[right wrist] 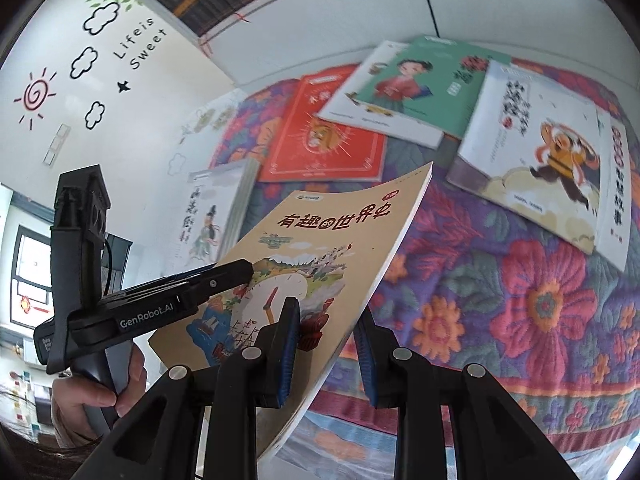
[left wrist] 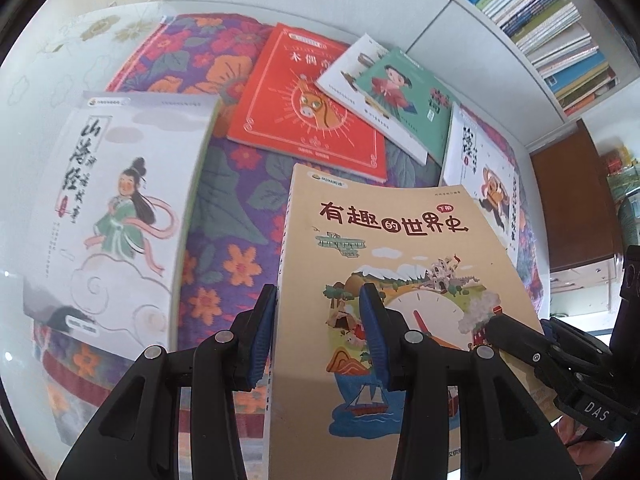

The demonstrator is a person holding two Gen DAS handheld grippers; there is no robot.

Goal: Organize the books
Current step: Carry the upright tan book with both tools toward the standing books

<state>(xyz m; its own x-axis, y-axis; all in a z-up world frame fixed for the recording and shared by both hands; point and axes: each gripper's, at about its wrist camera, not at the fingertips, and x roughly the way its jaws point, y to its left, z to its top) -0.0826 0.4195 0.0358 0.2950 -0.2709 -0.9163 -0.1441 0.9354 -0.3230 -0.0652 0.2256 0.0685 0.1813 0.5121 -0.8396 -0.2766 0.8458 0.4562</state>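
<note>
- The tan world-history book (left wrist: 400, 264) is up off the bed, tilted, and I've got it from both sides.
- My left gripper (left wrist: 320, 336) is clamped over its spine edge, one blue pad on the cover, the other outside the spine.
- My right gripper (right wrist: 328, 352) bites the opposite, page-edge side; the cover runs between its two blue pads (right wrist: 289, 354), and the book's far corner bows upward.
- From the right camera I see my left hand (right wrist: 96, 392) wrapped round the left tool's handle.
- Below lies the floral quilt (right wrist: 520, 300), purple with orange and pink flowers.
- On my left, a thick white book with a lady in green robes (left wrist: 116, 216) sits on the quilt.
- Further back lies the red donkey book (left wrist: 312, 104), a green book with a girl (left wrist: 404, 96) overlapping a white one beside it.
- On the right, a white book with a leaping figure (right wrist: 552, 160) lies flat.
- Behind the bed, white shelves packed with books (left wrist: 552, 28).
</note>
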